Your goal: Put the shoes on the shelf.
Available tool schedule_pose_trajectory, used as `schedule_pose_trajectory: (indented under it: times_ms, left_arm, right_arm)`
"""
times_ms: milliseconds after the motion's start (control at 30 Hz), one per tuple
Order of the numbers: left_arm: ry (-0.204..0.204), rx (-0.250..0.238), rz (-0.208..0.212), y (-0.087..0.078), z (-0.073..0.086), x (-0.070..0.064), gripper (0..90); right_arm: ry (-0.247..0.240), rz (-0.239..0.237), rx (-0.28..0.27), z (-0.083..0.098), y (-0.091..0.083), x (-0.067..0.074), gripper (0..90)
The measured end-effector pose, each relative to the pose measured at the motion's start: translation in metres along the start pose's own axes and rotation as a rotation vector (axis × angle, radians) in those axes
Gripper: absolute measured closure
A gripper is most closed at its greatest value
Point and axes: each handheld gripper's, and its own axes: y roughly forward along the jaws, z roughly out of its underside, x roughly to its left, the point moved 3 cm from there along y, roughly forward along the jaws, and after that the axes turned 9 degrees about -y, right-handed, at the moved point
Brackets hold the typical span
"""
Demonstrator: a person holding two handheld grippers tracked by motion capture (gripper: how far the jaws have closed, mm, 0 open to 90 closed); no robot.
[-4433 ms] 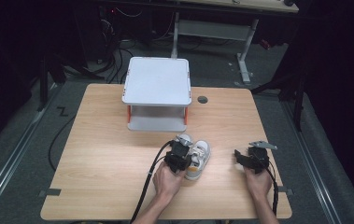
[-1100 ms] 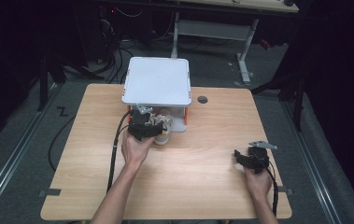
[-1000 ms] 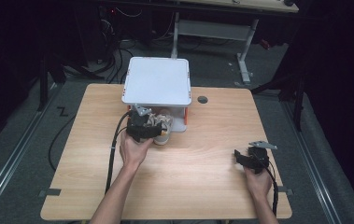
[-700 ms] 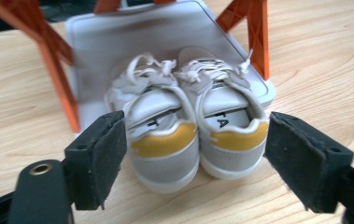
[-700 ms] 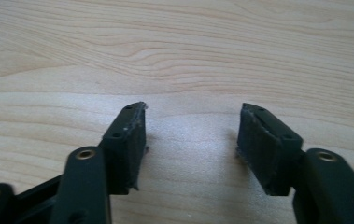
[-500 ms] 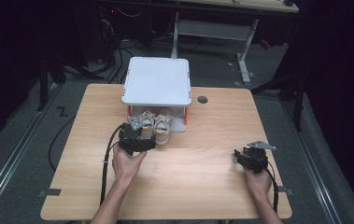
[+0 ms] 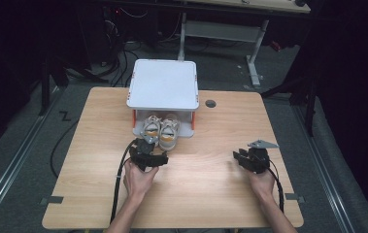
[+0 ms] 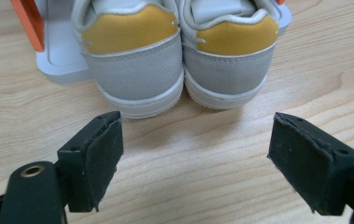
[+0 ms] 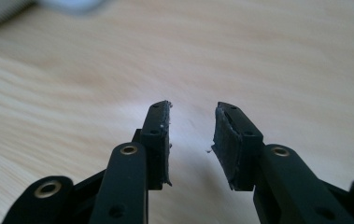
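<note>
Shoes [image 8: 177,56] sit just beyond the wide-spread, empty left claw [image 8: 198,161]; right claw [image 9: 191,140] slightly parted, empty.

Dim room, grey floor [image 7: 21,160], cables, perhaps a desk frame [image 7: 220,29] behind.

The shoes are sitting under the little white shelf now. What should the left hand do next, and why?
Probably draw the left hand-held gripper straight back toward the table's near edge. Its jaws stand wide open and empty, and the shoes rest side by side, heels out, toes under the white shelf, so nothing looks left to hold.
</note>
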Motion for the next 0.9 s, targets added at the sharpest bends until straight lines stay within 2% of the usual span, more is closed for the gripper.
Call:
schedule_pose_trajectory:
  times_ms: [100,167,267,433,533,633,767,900]
  left_arm:
    - [-0.023,-0.002,-0.007,0.005,-0.001,-0.003,18.3]
    - [-0.024,-0.005,-0.011,0.007,-0.001,-0.003,18.5]
    - [-0.039,0.004,-0.015,0.012,-0.002,-0.003,18.8]
    - [-0.054,-0.008,-0.014,0.016,-0.005,-0.004,19.7]
    - [-0.062,-0.013,-0.015,0.018,-0.006,-0.003,20.9]
    - [-0.072,-0.017,-0.013,0.019,-0.007,-0.001,21.1]
    - [-0.06,-0.019,-0.031,0.021,-0.007,-0.003,20.8]
    - [-0.057,-0.015,-0.035,0.022,-0.009,-0.003,21.6]
  right_arm:
    - [-0.03,-0.039,-0.046,-0.031,-0.001,0.009,65.2]
    - [-0.046,-0.078,-0.08,-0.057,-0.003,0.017,65.2]
    - [-0.033,-0.144,-0.109,-0.089,-0.001,0.025,65.2]
    - [-0.076,-0.171,-0.111,-0.129,0.01,0.039,66.0]
    - [-0.08,-0.174,-0.132,-0.148,0.014,0.042,68.3]
    - [-0.105,-0.167,-0.16,-0.171,0.013,0.045,70.6]
    - [-0.126,-0.148,-0.152,-0.193,0.018,0.05,70.2]
    - [-0.146,-0.105,-0.128,-0.207,0.032,0.056,66.9]
